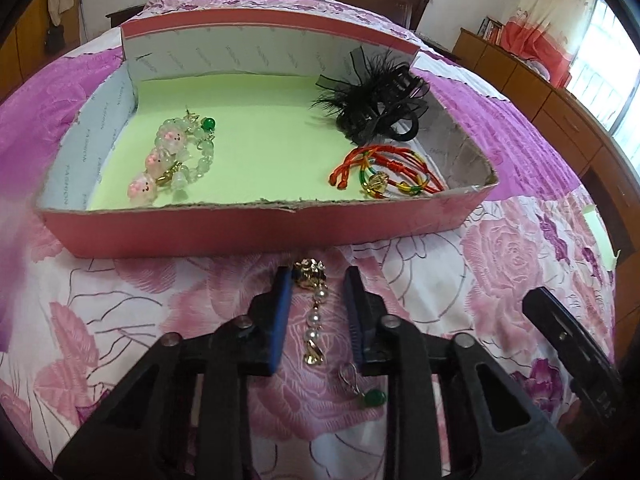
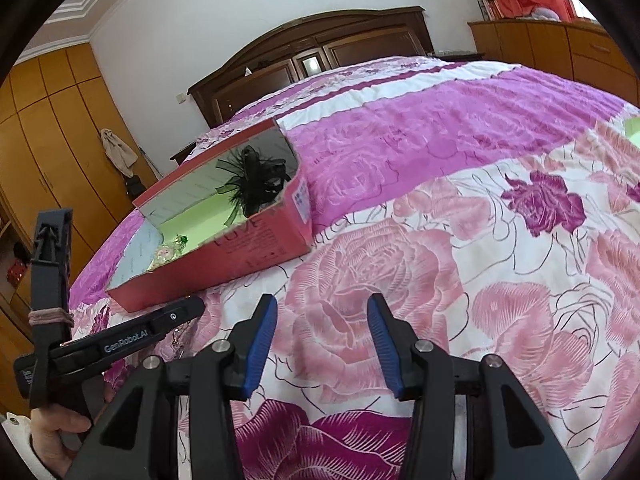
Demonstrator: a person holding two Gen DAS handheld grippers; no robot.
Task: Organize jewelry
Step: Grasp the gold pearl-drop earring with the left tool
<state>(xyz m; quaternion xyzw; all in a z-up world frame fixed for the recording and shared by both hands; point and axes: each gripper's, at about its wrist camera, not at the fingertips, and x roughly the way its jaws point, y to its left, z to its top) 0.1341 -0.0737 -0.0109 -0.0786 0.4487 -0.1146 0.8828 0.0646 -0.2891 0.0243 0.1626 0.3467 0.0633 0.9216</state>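
A gold and pearl drop earring point(image 1: 314, 312) lies on the floral bedspread point(image 1: 500, 264), just in front of the pink box point(image 1: 248, 232). My left gripper point(image 1: 319, 274) is open and straddles it, one blue pad on each side with bedspread showing between. A green-stone earring point(image 1: 370, 396) lies by the right finger. In the green-lined box are pink bead bracelets point(image 1: 168, 160), a black feather hair clip point(image 1: 376, 108) and red, green and yellow cord bracelets point(image 1: 384, 176). My right gripper point(image 2: 321, 300) hangs open over the bedspread with nothing between its fingers, to the right of the box point(image 2: 248, 248).
The box has a tall back wall point(image 1: 264, 56) and a low torn front edge. A wooden headboard point(image 2: 320, 52) and cabinets point(image 2: 560, 48) ring the bed. A green sheet point(image 1: 600, 236) lies at the bed's right edge. A hand point(image 2: 60, 428) holds the left tool.
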